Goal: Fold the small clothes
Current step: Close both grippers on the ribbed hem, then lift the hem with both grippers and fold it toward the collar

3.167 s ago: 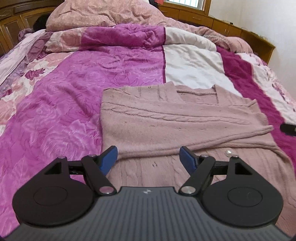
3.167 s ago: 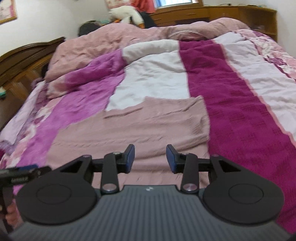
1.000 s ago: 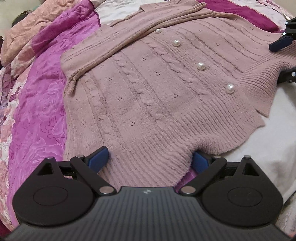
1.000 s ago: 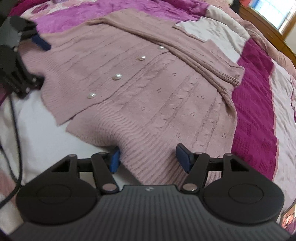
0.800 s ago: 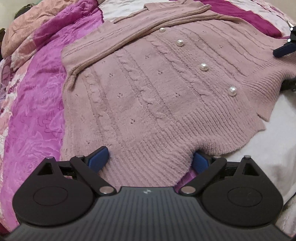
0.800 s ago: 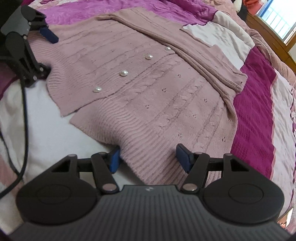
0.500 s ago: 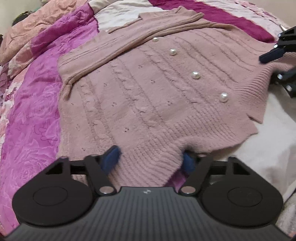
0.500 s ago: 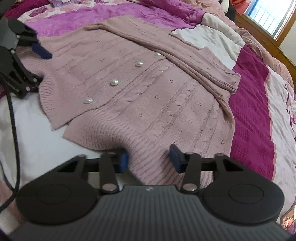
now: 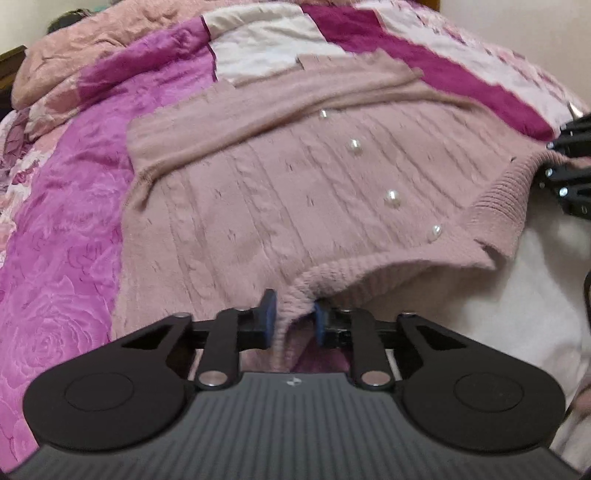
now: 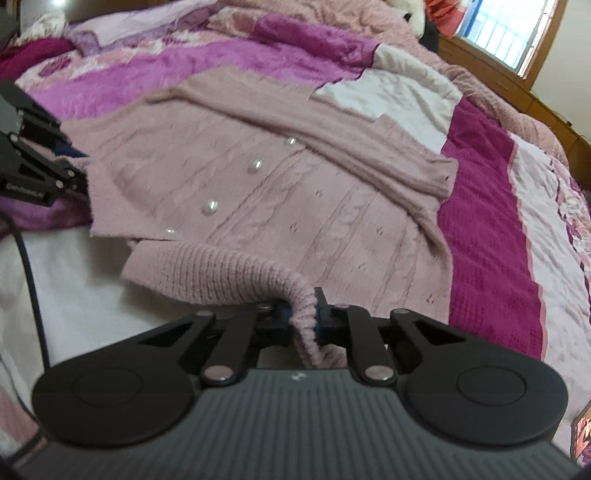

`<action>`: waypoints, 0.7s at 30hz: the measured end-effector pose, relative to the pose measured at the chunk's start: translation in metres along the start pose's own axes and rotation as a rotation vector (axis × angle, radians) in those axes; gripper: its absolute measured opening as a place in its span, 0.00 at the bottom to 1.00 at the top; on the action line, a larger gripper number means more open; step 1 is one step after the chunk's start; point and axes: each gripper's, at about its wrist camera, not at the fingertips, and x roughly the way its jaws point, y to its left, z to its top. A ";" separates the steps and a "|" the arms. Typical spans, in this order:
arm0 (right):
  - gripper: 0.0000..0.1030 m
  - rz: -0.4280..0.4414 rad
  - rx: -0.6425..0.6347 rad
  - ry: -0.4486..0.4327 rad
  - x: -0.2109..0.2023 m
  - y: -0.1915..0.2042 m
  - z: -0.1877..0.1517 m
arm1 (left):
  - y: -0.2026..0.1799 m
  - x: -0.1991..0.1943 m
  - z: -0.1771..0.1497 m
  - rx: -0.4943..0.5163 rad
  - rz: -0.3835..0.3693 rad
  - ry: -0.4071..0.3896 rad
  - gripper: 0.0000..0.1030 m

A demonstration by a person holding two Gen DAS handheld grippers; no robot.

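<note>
The magenta floral blanket (image 9: 55, 258) is covering the left side of the bed, and the dusty-pink knitted cardigan (image 9: 258, 206) is lying spread flat across the middle of it, its sleeves folded over the chest and its four pearl buttons (image 9: 392, 198) running in a slanted row down the front. At the near left of the ribbed hem (image 9: 354, 273), the left tongs (image 9: 291, 321) are closing, with a bunched fold of the hem lying between the blue pads (image 9: 267, 314) and already being pinched and raised off the bed. Farther right, the right tongs (image 10: 301, 319) are clenching the other part of the hem (image 10: 221, 273), the knit squeezed tight between them and lifted into a ridge. Right of the cardigan, a dark crimson stripe (image 10: 487, 229) of the bedcover is running away towards the window (image 10: 509, 33).
</note>
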 end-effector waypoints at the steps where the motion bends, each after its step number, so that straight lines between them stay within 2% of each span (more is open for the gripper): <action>1: 0.12 -0.006 0.008 -0.012 -0.001 -0.001 0.002 | 0.000 -0.002 0.003 -0.002 0.004 -0.012 0.15; 8: 0.11 -0.046 0.053 -0.073 0.000 -0.006 0.013 | 0.004 0.000 0.017 -0.031 0.016 -0.033 0.09; 15: 0.11 -0.103 0.091 -0.143 0.000 -0.009 0.025 | 0.008 0.000 0.024 -0.062 0.035 -0.059 0.08; 21: 0.11 -0.151 0.092 -0.193 0.002 -0.011 0.036 | 0.017 -0.013 0.039 -0.094 0.078 -0.141 0.06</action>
